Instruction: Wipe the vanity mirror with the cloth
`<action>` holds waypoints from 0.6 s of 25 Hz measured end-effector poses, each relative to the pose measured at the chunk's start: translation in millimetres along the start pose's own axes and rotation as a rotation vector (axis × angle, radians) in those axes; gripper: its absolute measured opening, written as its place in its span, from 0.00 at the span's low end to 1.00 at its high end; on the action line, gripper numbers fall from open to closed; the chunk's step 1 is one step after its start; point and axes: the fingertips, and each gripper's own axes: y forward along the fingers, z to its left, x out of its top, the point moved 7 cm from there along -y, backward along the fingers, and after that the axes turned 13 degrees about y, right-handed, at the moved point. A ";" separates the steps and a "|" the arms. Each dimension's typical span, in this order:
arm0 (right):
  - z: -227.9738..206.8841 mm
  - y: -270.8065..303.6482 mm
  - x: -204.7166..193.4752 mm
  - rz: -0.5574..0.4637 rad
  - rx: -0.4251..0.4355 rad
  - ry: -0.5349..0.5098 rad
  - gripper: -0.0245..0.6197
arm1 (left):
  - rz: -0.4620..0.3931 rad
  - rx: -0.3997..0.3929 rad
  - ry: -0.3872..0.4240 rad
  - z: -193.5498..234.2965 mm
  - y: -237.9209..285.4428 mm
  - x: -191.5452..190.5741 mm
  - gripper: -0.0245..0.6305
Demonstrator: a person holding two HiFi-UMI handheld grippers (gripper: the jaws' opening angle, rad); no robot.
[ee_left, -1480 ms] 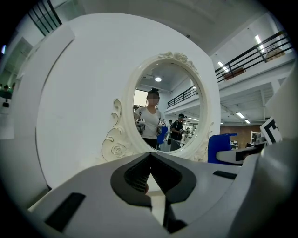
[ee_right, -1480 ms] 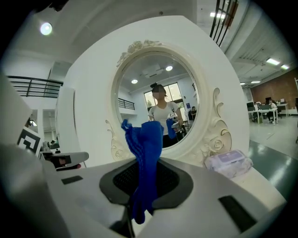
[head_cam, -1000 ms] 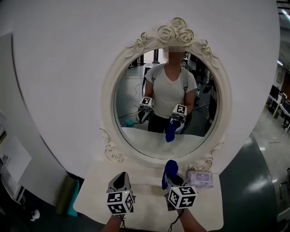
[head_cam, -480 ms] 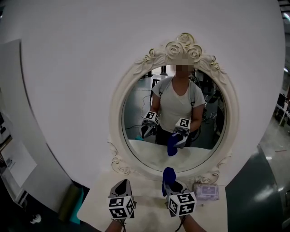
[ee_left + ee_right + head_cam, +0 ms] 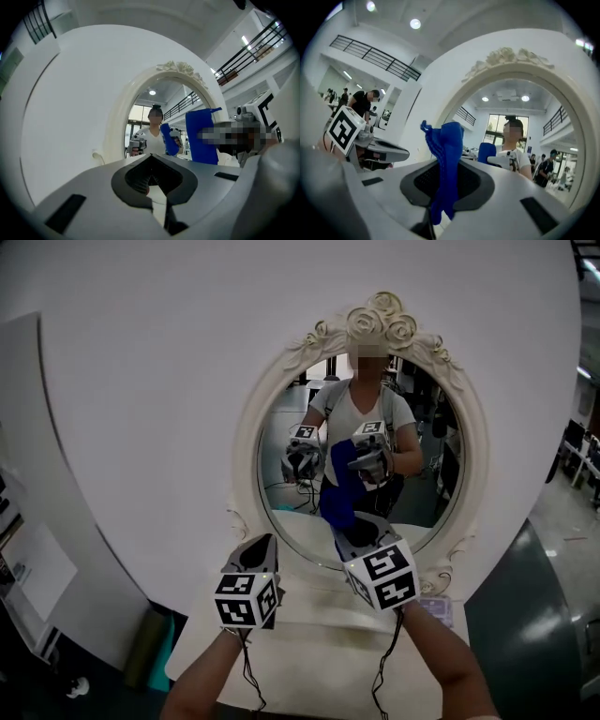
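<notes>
The cloth (image 5: 336,508) was pinched in the right gripper (image 5: 354,529) – jaws closed on its lower end, so the blue strip stood up out of them, long axis roughly upright, free end topmost. The right gripper view showed the same: cloth (image 5: 445,157) clamped in the right gripper (image 5: 440,206), bunched into a narrow fold, w/ the mirror (image 5: 534,136) filling the scene just beyond it.

The mirror (image 5: 281,460) stood at the far edge of the desk (image 5: 309,657), an oval glass in an ornate pale frame, upright against the white wall. It lay straight ahead of the right jaws, on their far side, the cloth between jaws and glass. From the head view the cloth sat low on the glass near the bottom of the frame; whether it actually touched couldn't be told, since cloth and reflection ran together.

The left gripper (image 5: 262,545) hung beside and to the left, a bit nearer the person – jaws (image 5: 157,187) closed on nothing. So the right hand was the nearer one and, I'd judge, the one to push the cloth flat on and sweep.

No open containers in play; a small pale pack (image 5: 437,611) lay on the desk at the right, contents not visible.
</notes>
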 end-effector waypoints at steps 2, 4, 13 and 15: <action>2.1 4.6 30.9 -0.005 -0.013 -0.099 0.14 | -0.030 0.012 0.067 10.6 3.2 28.0 0.04; 4.6 10.3 58.1 0.010 -0.044 -0.218 0.14 | -0.053 0.029 0.132 19.6 6.1 52.4 0.04; 25.0 40.4 148.4 0.052 -0.208 -0.613 0.14 | -0.120 0.060 0.165 58.2 10.7 129.7 0.04; 27.0 47.6 163.5 0.064 -0.258 -0.684 0.14 | -0.125 0.064 0.179 65.3 12.7 147.9 0.04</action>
